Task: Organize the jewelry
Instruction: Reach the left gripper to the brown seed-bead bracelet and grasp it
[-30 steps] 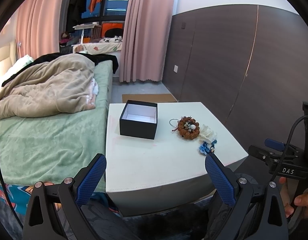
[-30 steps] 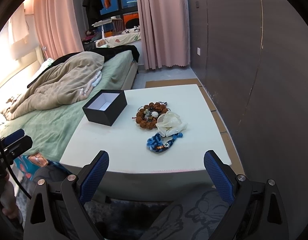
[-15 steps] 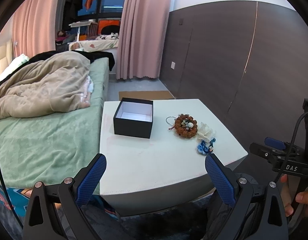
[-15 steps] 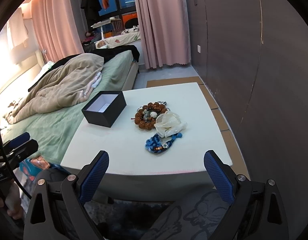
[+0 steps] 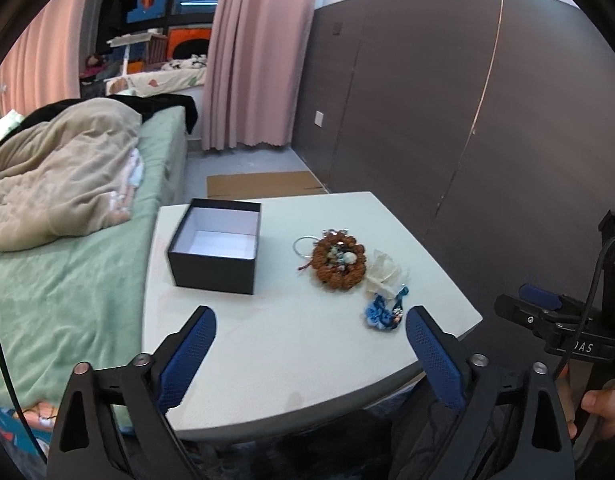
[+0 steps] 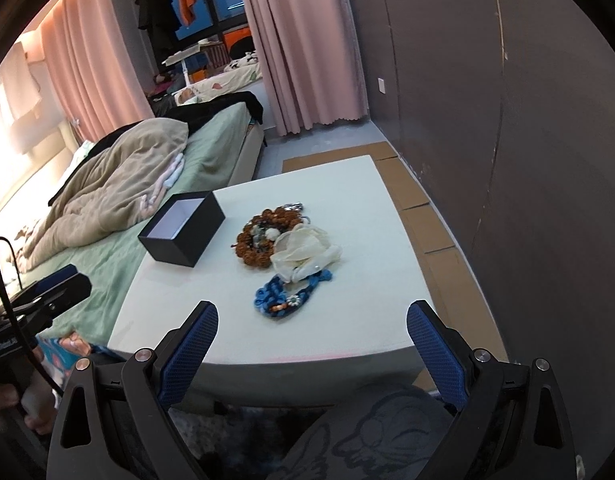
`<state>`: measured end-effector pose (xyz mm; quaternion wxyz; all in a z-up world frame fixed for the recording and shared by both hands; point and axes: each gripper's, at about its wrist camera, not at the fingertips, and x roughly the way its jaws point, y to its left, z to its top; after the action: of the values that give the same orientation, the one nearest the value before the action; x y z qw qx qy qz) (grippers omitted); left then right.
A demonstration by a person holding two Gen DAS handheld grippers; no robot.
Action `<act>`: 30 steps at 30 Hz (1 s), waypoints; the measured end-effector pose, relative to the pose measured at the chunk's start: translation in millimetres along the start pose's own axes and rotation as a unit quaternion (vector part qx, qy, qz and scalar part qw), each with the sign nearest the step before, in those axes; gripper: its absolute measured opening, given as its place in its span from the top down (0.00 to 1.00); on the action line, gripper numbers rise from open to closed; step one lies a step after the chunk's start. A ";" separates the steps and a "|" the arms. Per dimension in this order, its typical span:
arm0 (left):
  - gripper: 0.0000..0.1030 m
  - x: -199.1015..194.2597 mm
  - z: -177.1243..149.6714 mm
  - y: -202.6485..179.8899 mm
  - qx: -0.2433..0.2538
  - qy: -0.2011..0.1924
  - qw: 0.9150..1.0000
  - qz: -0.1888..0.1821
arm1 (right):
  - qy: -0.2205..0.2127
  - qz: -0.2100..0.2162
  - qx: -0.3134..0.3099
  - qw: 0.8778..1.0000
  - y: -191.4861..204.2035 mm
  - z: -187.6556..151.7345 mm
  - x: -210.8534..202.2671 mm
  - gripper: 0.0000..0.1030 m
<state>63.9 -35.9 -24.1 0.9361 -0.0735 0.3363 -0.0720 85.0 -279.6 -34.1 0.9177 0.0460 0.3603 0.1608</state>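
You are holding the left gripper point(image 5: 309, 322) wide open over the near edge of the white table point(image 5: 291, 344), with nothing between its blue pads. You are holding the right gripper point(image 6: 311, 320) wide open as well, empty, hovering short of the table's near edge.

The open black box point(image 5: 214, 254) is sitting on the table's left part, its white inside showing and bare. Taking that box as the landmark: just to its right a thin silver ring point(image 5: 303, 246) is lying flat, touching the brown beaded bracelet point(image 5: 339, 262), which is coiled with small pale beads piled in its middle. Further right of the box, a cream fabric flower piece point(image 5: 385, 274) is lying against the bracelet. Nearer you than that, the blue knotted cord piece point(image 6: 285, 294) is resting on the table, its far end tucked under the cream fabric.

Left of the box, a bed point(image 5: 67, 288) with a green sheet and a beige blanket point(image 5: 55, 184) is lying alongside the table.
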 end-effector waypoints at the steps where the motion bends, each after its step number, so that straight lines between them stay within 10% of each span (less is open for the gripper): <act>1: 0.12 4.6 1.4 -2.2 0.001 0.004 1.000 -0.003 | 0.001 0.002 0.003 1.000 -4.0 0.3 1.8 0.07; 20: 0.57 108.1 29.8 -8.4 -0.036 0.100 0.994 -0.020 | 0.036 0.042 0.051 0.997 -51.4 10.9 51.3 0.10; 30: 0.60 161.0 37.9 -3.5 -0.063 0.142 0.988 -0.005 | 0.058 0.063 0.063 0.994 -62.1 18.5 77.0 0.18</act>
<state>210.8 -65.6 -94.2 0.8718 -0.1234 0.4695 -0.0651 166.8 -312.4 -82.7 0.8788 0.1167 0.4182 0.1979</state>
